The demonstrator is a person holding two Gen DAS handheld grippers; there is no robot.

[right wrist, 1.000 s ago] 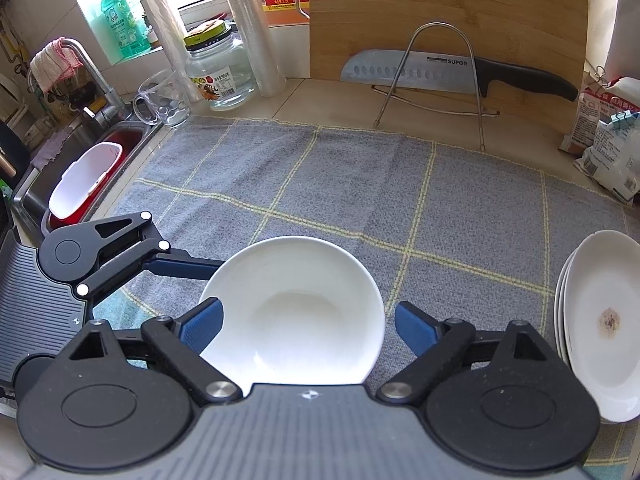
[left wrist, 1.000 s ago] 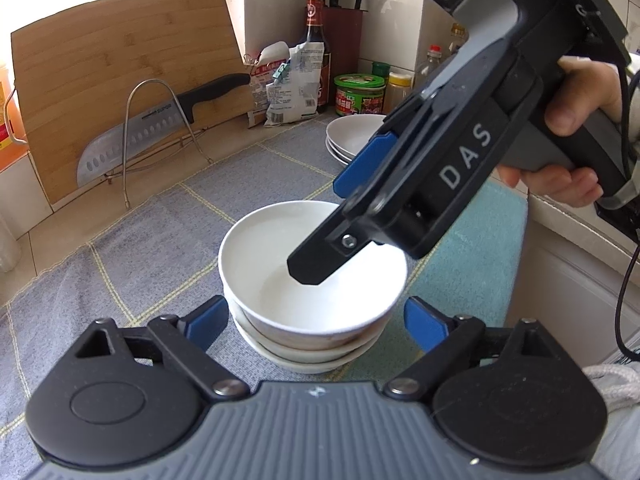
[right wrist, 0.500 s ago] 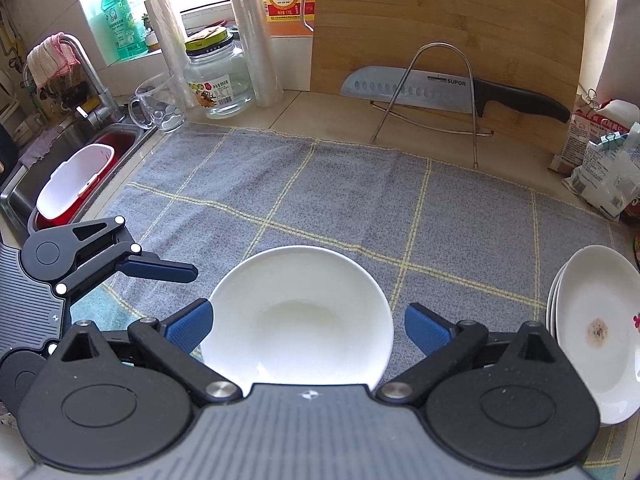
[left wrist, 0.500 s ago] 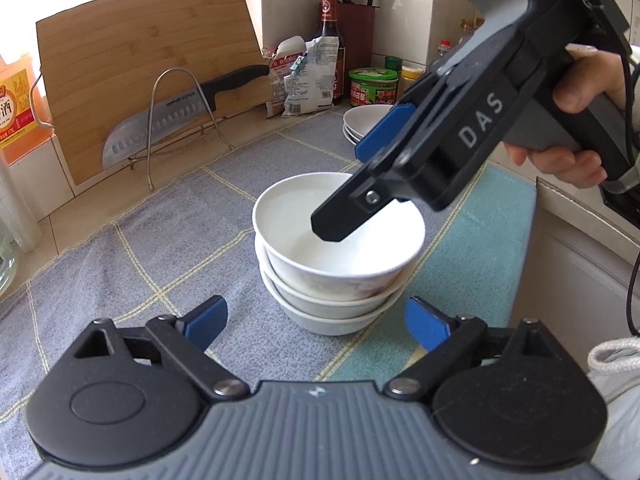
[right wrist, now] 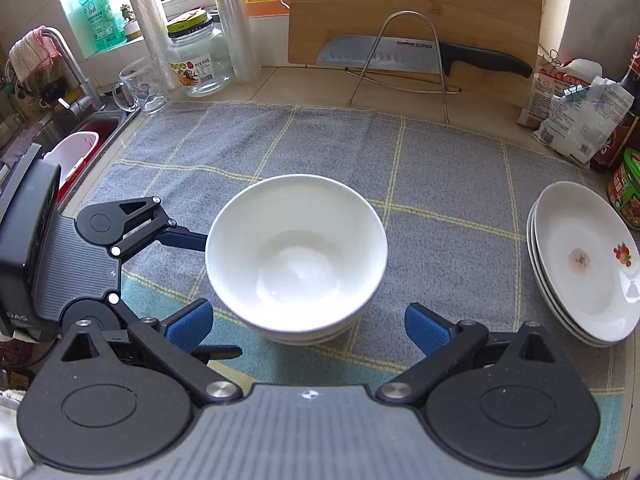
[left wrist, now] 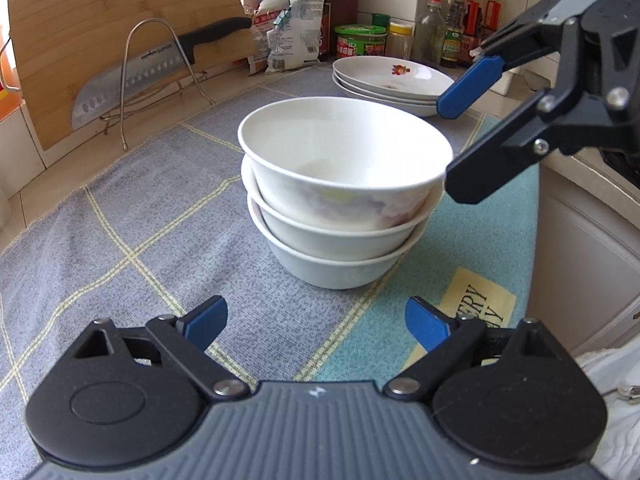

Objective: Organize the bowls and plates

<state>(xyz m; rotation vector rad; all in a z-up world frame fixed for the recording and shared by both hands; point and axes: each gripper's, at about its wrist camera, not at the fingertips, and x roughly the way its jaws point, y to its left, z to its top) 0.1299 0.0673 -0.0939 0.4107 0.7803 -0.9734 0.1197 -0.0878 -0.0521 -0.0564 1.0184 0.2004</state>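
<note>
Three white bowls (left wrist: 340,196) sit one inside the other in a stack on a grey cloth (left wrist: 132,216) with yellow lines, spread over the desk (right wrist: 320,84). The top bowl (right wrist: 296,248) has nothing in it. A pile of white plates (right wrist: 584,264) rests on the same cloth, off to one side and apart from the bowls (the top plate has a little fruit picture and a brown spot).

The left gripper (left wrist: 316,322) is low and close in front of the bowl stack. Its jaws are wide open and hold nothing.

The right gripper (right wrist: 308,322) looks down on the bowls from just beside them. Its jaws have just opened wider and now stand wide apart, with nothing between them. One black finger (left wrist: 476,180) is very close to the top bowl's rim; I cannot tell if it touches.

A big knife (right wrist: 424,58) leans on a wire stand against a wooden board (right wrist: 416,0) at the back.
</note>
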